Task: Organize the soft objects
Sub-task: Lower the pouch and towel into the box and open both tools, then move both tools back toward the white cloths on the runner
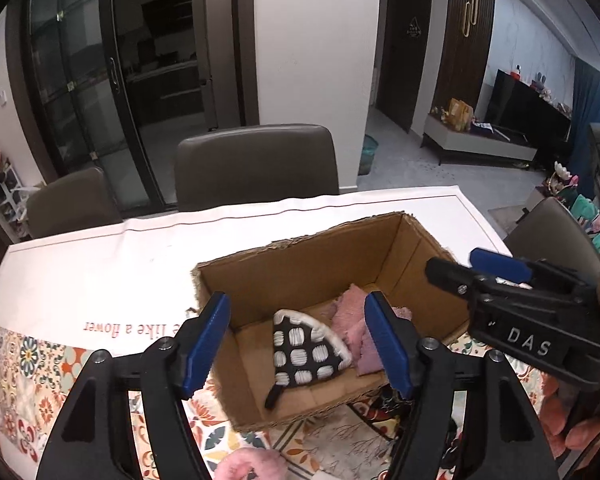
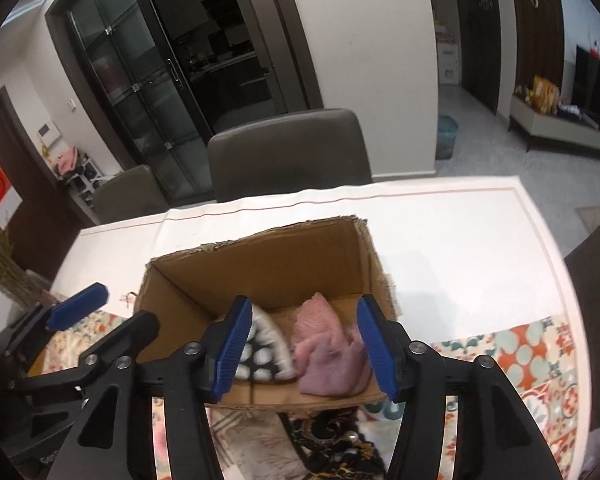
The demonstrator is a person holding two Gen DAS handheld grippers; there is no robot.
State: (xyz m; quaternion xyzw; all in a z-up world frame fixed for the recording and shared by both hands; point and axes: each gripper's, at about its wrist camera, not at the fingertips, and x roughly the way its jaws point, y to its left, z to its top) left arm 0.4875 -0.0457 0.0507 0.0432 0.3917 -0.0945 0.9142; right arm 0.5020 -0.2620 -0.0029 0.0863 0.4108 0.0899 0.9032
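An open cardboard box (image 1: pixel 300 256) (image 2: pixel 260 268) stands on the table. Inside it lie a black pot holder with white patches (image 1: pixel 306 350) (image 2: pixel 266 350) and pink fluffy cloths (image 1: pixel 354 320) (image 2: pixel 330 348). My left gripper (image 1: pixel 300 344) is open and empty, above the box's near side. My right gripper (image 2: pixel 306 348) is open and empty over the box's near edge; it shows from the side in the left wrist view (image 1: pixel 476 268). A pink fluffy item (image 1: pixel 248 466) lies on the table near the bottom edge of the left view.
The table has a white cloth (image 1: pixel 100 272) and a floral patterned cloth (image 1: pixel 32 372). Dark patterned fabric (image 2: pixel 336 440) lies in front of the box. Grey chairs (image 1: pixel 256 164) stand at the far side. Another chair (image 1: pixel 556 228) is at the right.
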